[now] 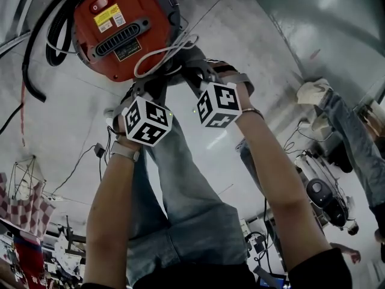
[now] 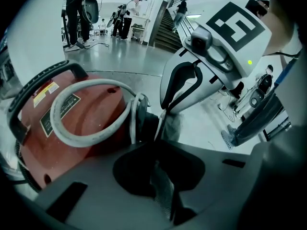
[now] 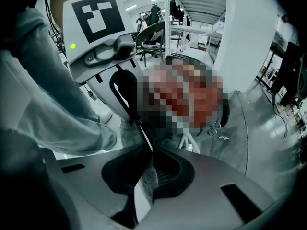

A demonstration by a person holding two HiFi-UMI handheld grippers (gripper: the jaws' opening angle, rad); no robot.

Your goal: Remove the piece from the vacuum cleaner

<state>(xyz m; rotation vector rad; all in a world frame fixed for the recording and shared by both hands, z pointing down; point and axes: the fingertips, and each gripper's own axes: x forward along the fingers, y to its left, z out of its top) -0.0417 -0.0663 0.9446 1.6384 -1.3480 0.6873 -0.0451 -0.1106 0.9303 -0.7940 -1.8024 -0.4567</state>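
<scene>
A red vacuum cleaner (image 1: 120, 29) sat on the grey floor (image 1: 258, 47) and looked whole. A grey cord (image 1: 162, 53) lay looped on its top, and a black hose (image 1: 36, 53) curled off at its 9 o'clock. Which piece should come off could not be made out. Nothing appeared removed, so the task seemed barely begun. Both grippers were just beside the cleaner's near edge, at its 6 o'clock. The left gripper (image 2: 158, 128) had its fingers (image 2: 163, 183) pressed together, nothing visible between them. The right gripper (image 3: 146, 135) matched, fingers (image 3: 147, 182) together and seemingly empty.
</scene>
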